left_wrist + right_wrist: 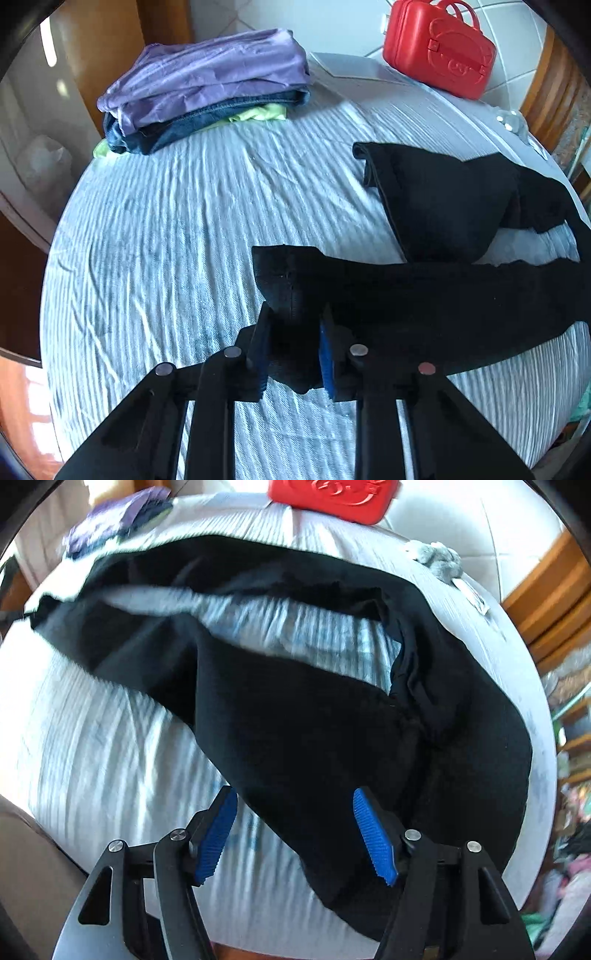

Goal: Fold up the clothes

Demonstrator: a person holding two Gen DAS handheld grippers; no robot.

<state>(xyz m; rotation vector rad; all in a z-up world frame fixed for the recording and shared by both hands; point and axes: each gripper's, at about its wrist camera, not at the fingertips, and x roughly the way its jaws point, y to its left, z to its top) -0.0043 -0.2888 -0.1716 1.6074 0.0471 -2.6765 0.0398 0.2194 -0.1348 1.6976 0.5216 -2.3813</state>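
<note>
A black garment, long and two-legged like trousers, lies spread across the striped light-blue bed cover. My left gripper is shut on the hem end of the nearer leg, and black cloth fills the gap between its blue pads. The other leg end rests further back on the bed. In the right wrist view the same black garment stretches from far left to near right. My right gripper stands open just above its wide near end. The cloth's edge passes between the blue pads without touching them.
A stack of folded clothes, purple on top of denim and green, sits at the bed's far left. A red plastic case and a flat white sheet lie at the far edge. A grey fluffy item lies at the far right. Wooden furniture stands to the right.
</note>
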